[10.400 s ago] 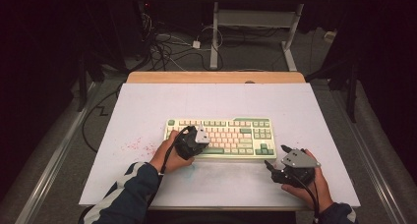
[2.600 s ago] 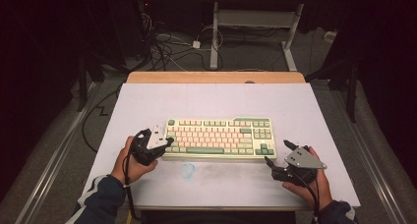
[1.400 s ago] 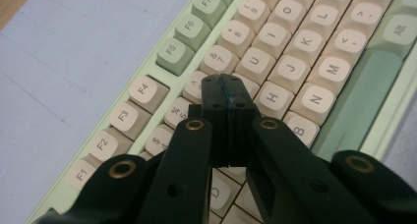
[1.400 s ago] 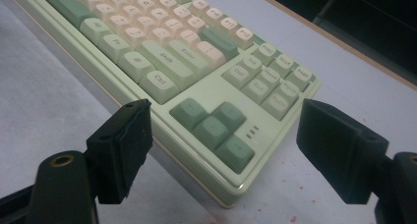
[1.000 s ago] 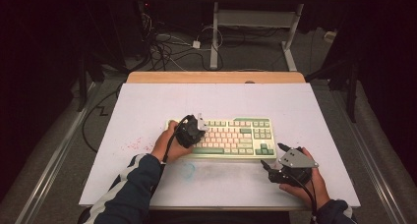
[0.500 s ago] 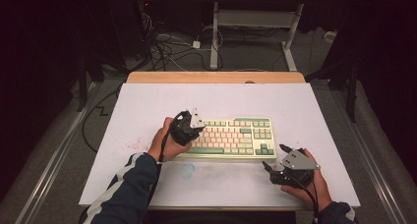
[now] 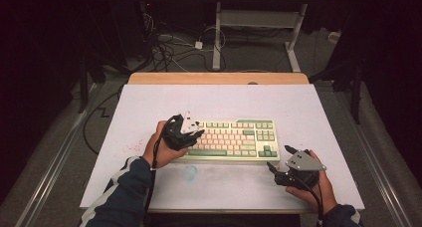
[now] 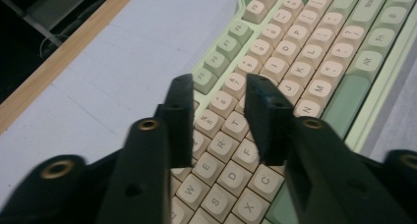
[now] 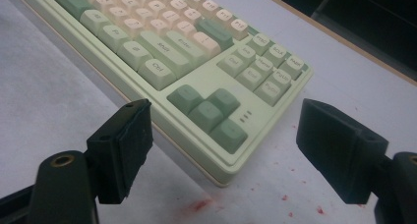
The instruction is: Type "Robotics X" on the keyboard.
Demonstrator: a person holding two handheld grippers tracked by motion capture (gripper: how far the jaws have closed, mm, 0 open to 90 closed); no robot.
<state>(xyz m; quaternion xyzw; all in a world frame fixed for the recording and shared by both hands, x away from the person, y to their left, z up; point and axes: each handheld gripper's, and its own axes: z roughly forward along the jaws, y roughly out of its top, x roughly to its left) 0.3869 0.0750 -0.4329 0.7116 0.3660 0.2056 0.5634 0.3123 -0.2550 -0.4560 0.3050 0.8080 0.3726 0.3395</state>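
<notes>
The keyboard (image 7: pixel 231 140) lies mid-worktop (image 7: pixel 298 107), its left keys under the left gripper (image 7: pixel 191 135) with fingers (image 8: pixel 179 111) slightly apart, its near right corner facing the right gripper (image 7: pixel 278 160), fingers wide, both empty.

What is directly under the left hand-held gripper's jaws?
Under the left hand-held gripper, whose jaws stand slightly apart, lie the cream letter keys of the pale green keyboard, around R, T, F. The jaws cover the keys just beneath them, so contact cannot be judged.
</notes>
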